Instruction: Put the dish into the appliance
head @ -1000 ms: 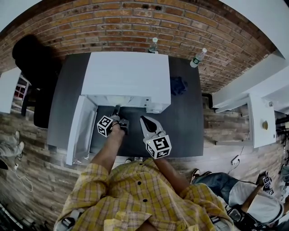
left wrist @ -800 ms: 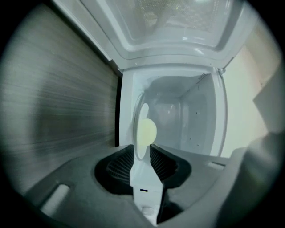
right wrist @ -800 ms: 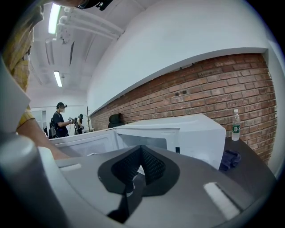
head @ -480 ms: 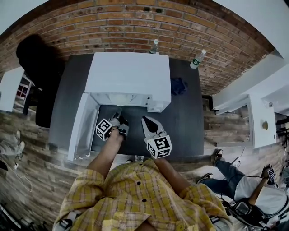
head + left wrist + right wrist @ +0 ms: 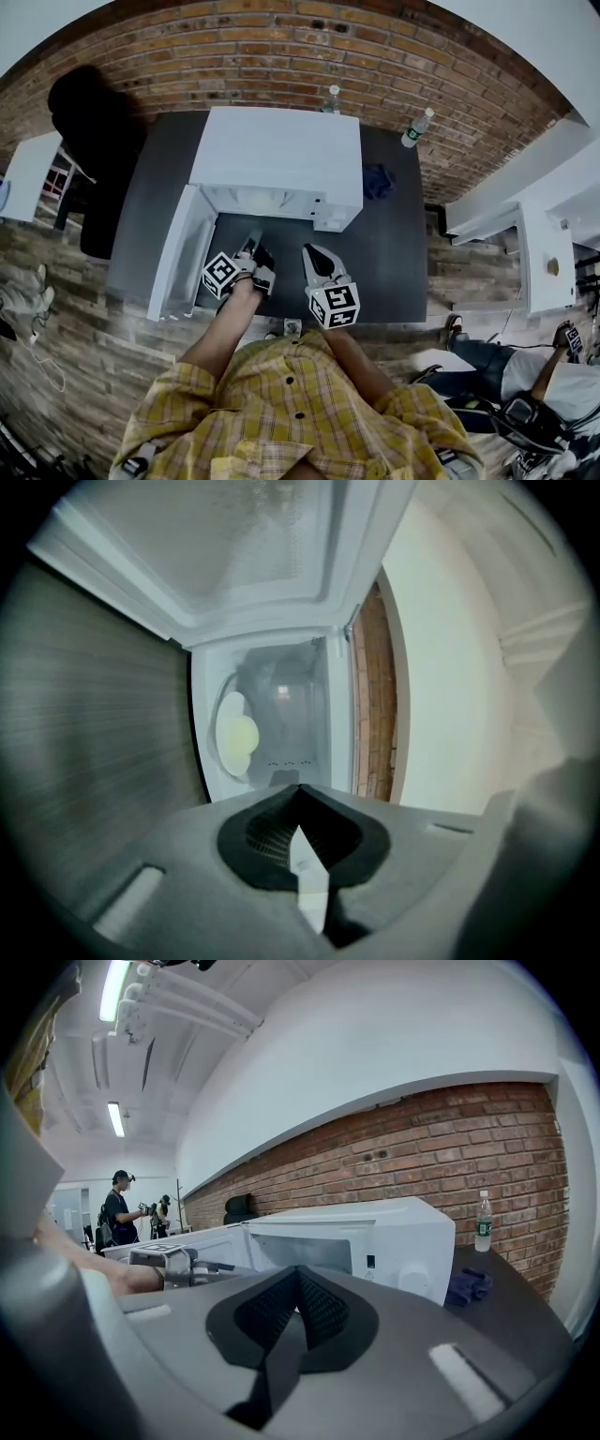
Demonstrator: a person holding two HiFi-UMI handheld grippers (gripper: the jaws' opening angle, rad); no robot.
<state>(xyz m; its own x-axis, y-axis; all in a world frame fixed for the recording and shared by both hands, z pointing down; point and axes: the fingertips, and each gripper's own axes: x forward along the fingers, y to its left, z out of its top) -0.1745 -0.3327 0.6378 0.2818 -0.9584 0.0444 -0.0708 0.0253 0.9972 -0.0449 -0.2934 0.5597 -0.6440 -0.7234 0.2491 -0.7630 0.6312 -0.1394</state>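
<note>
The white microwave [image 5: 281, 150] stands on a dark table [image 5: 384, 262] with its door [image 5: 178, 248] swung open to the left. In the left gripper view a pale dish [image 5: 234, 738] with a yellowish centre lies inside the microwave's cavity [image 5: 281, 705]; the head view does not show the dish. My left gripper [image 5: 253, 246] is just in front of the opening, shut and empty [image 5: 300, 789]. My right gripper [image 5: 315, 255] hovers over the table to the right of it, also shut with nothing in it [image 5: 298, 1271]. The right gripper view shows the microwave [image 5: 375, 1237] from the side.
Two water bottles [image 5: 332, 98] [image 5: 416, 127] stand at the table's back edge by the brick wall. A blue cloth [image 5: 377, 180] lies right of the microwave. A black chair [image 5: 94, 141] stands at the left. Another person [image 5: 525, 394] is at the lower right.
My left gripper has drawn back a little from the microwave's opening. The right gripper has stayed about where it was.
</note>
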